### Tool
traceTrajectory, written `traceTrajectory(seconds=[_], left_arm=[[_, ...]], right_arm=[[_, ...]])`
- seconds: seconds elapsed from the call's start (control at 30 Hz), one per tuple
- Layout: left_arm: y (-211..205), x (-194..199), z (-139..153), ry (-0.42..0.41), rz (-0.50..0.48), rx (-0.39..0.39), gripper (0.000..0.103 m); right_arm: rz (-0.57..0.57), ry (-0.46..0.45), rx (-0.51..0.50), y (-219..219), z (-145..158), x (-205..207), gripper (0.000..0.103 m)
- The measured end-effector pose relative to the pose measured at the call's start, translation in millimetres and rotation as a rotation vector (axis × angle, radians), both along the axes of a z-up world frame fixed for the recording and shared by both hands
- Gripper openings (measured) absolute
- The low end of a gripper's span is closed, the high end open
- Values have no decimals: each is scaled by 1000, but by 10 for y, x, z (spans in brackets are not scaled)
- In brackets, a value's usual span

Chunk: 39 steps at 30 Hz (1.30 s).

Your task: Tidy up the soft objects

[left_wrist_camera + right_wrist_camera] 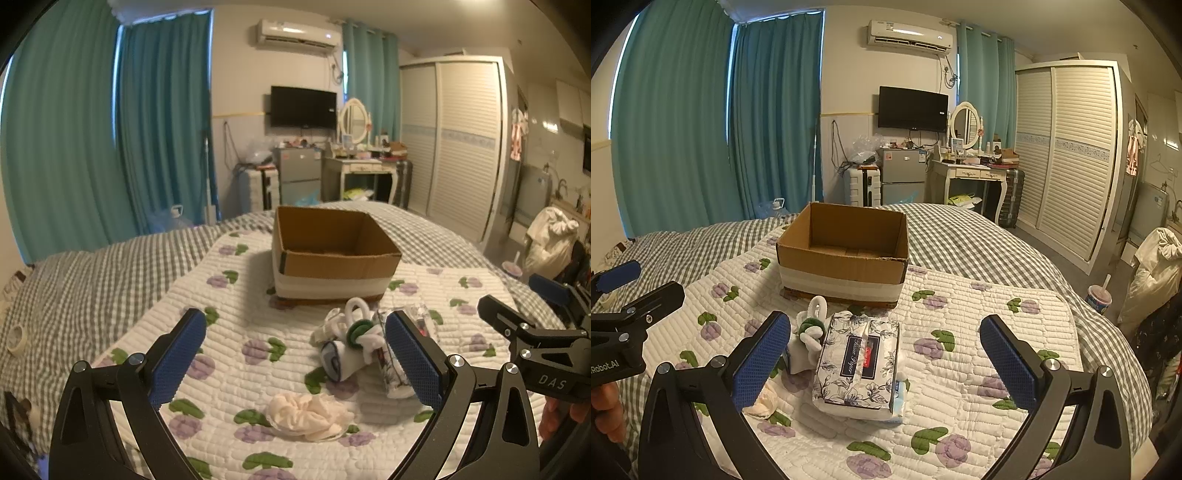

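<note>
An open cardboard box (334,254) (846,254) stands on the flowered quilt. In front of it lie a floral tissue pack (857,363) (393,369), a white plush toy with a green part (356,328) (810,326), a rolled white cloth (338,360) and a cream scrunchie (306,411). My left gripper (295,356) is open and empty, above the scrunchie. My right gripper (886,360) is open and empty, with the tissue pack between its fingers' lines but apart from them. The right gripper also shows in the left wrist view (532,314), and the left gripper in the right wrist view (631,291).
The quilt (960,369) lies on a grey checked bed (92,280). A tape roll (16,338) sits at the bed's left. A drink cup (1097,297) and a white bundle (1156,273) are beyond the right edge. Curtains, fridge, dresser and wardrobe line the far walls.
</note>
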<state>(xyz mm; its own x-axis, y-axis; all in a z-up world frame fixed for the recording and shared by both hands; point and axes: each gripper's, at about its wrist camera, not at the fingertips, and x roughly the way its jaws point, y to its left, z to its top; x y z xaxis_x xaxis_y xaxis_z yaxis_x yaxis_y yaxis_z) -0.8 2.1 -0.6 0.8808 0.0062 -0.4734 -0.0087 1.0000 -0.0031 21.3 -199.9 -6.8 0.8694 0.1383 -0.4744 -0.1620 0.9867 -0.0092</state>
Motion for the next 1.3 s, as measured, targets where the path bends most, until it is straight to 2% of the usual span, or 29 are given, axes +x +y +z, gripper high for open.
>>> traceTrajectory(seconds=[1.3], left_arm=[[-28,7,11,-2,-2,-2,100]], right_arm=[[4,-3,-2,1,17,-20,103]])
